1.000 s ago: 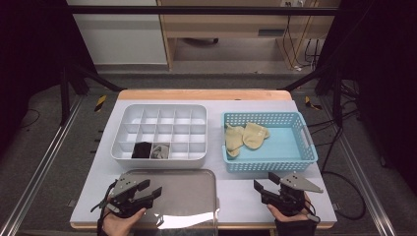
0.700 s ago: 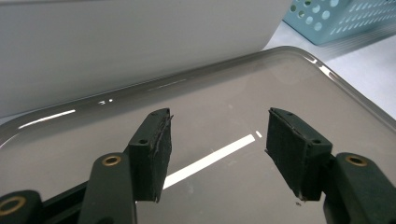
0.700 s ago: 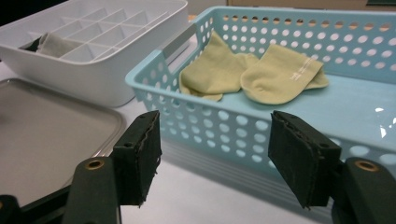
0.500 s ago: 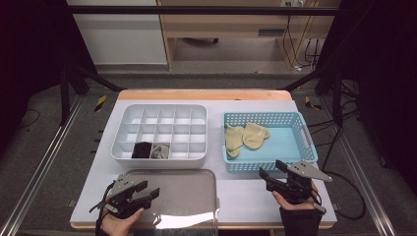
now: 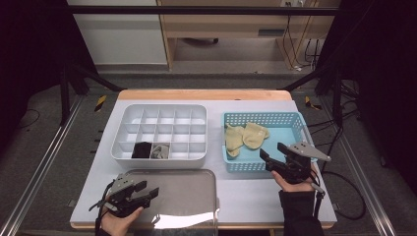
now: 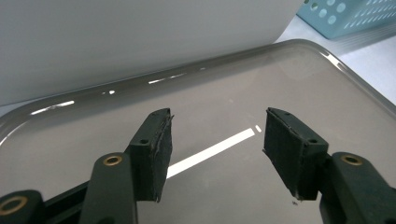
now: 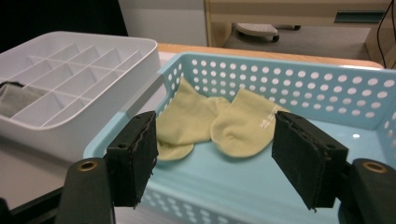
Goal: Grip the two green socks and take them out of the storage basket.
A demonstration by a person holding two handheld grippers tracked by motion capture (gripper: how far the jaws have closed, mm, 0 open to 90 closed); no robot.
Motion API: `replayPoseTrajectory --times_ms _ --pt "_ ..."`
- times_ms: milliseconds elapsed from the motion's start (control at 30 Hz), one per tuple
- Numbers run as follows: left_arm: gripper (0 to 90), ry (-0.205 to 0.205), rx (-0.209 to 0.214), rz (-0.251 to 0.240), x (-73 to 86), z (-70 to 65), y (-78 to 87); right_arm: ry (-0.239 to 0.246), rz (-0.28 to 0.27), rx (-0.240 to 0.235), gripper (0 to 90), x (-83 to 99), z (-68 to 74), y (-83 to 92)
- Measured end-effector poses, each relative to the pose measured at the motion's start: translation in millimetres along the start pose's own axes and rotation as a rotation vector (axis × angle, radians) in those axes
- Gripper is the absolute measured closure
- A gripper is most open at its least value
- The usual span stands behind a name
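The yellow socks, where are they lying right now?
In the high view the yellow socks lie in the left half of the blue basket, right of the white divided box. The open right gripper hovers at the basket's near edge.

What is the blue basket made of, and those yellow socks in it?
The basket looks like hard, smooth plastic: even light-blue walls punched with neat round holes. The socks look like soft knitted fabric, maybe cotton: matte, floppy and creased.

My bench (image 5: 255, 194) carries a white compartment box (image 5: 162, 132), a blue basket (image 5: 295, 120) just beside it, and a grey tray (image 5: 182, 196) nearest me.
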State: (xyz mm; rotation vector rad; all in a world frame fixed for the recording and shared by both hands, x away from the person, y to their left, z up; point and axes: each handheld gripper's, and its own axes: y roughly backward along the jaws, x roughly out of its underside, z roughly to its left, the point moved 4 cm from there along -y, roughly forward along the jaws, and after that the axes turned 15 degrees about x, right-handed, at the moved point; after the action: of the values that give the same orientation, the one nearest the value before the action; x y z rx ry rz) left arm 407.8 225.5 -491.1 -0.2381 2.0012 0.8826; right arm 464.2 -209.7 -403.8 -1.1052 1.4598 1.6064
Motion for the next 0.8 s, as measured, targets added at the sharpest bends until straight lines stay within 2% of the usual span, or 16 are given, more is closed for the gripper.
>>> replayPoseTrajectory --times_ms 300,467,567,800 --pt "40.8 0.006 0.004 0.008 0.6 3.0 0.7 0.021 0.021 0.012 29.8 -22.9 3.3 -23.3" --pt "40.9 0.008 -0.005 0.012 1.0 5.2 -0.1 0.036 0.039 0.029 29.8 -28.8 3.3 -41.7" --pt "41.0 0.003 -0.011 0.016 1.4 6.5 0.1 0.040 0.054 0.023 29.5 -31.0 4.0 -52.3" --pt "41.0 -0.007 -0.023 0.019 1.6 8.0 -0.1 0.060 0.057 0.033 29.0 -39.0 1.8 -72.4"
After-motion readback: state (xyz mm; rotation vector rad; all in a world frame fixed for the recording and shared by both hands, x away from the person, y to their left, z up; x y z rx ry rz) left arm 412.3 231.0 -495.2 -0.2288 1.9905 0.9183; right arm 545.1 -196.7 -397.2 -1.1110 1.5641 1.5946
